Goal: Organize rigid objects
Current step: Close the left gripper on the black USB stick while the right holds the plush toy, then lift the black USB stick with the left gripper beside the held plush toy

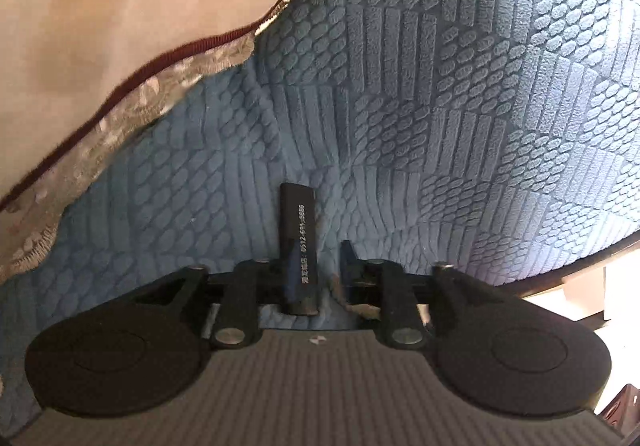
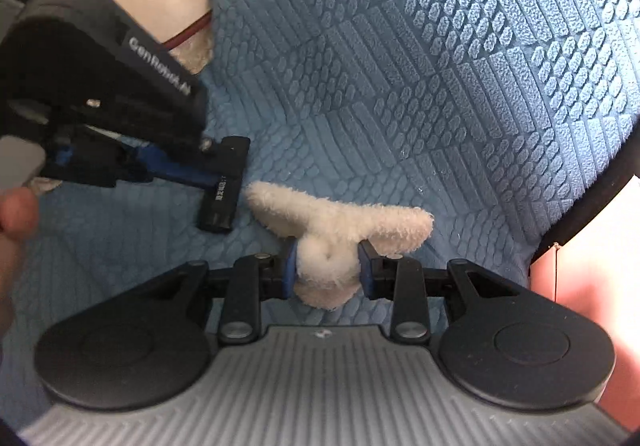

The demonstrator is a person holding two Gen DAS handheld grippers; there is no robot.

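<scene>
Our left gripper (image 1: 316,266) stands with jaws parted around a black stick (image 1: 298,246) lying on the blue cover (image 1: 440,106), pads clear of it. Our right gripper (image 2: 328,266) is clamped on a fluffy white clip (image 2: 332,234). We judge the stick light, stiff, slick, best taken mid-length. Open room lies toward one o'clock; the cover's edge drops at four, a beige cloth (image 1: 120,6) lies at ten.

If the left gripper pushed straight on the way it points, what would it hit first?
Probably the black bar lying between the open fingers of the left gripper; it rests on the blue textured cover, which comes next. Depth is hard to judge.
</scene>
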